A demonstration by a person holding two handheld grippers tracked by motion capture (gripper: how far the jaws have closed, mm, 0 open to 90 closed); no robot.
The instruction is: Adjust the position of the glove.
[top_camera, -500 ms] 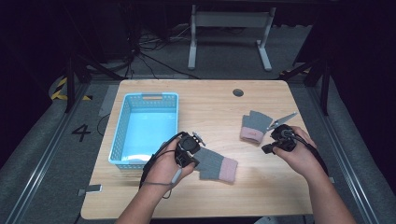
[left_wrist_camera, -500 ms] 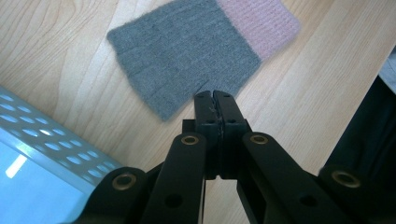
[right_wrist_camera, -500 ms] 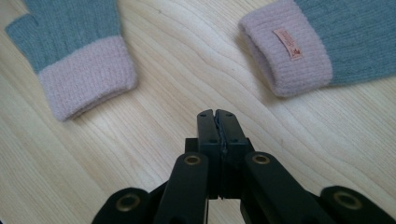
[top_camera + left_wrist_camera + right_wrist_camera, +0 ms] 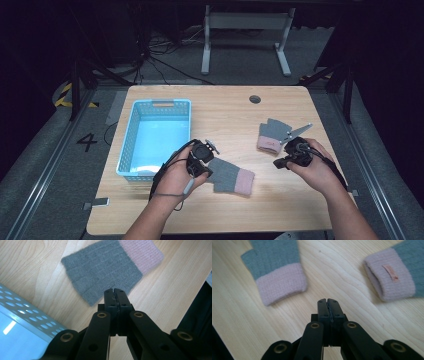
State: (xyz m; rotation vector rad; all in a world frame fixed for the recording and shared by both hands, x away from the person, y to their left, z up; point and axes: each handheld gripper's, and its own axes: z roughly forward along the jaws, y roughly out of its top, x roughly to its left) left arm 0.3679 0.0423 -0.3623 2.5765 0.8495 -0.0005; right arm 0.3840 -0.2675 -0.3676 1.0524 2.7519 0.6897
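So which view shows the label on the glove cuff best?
The right gripper view: the label sits sharp and close on the pink cuff of the right glove. In the high view it is just a faint mark on that cuff. The left gripper view has the other glove, with no label visible.

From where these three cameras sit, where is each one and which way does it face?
High view: above the person's side, facing forward and down on the table; both forearms enter from below.
Left gripper view: on the left gripper, jaws shut, facing the near glove.
Right gripper view: on the right gripper, jaws shut.
Both gripper views share that glove.
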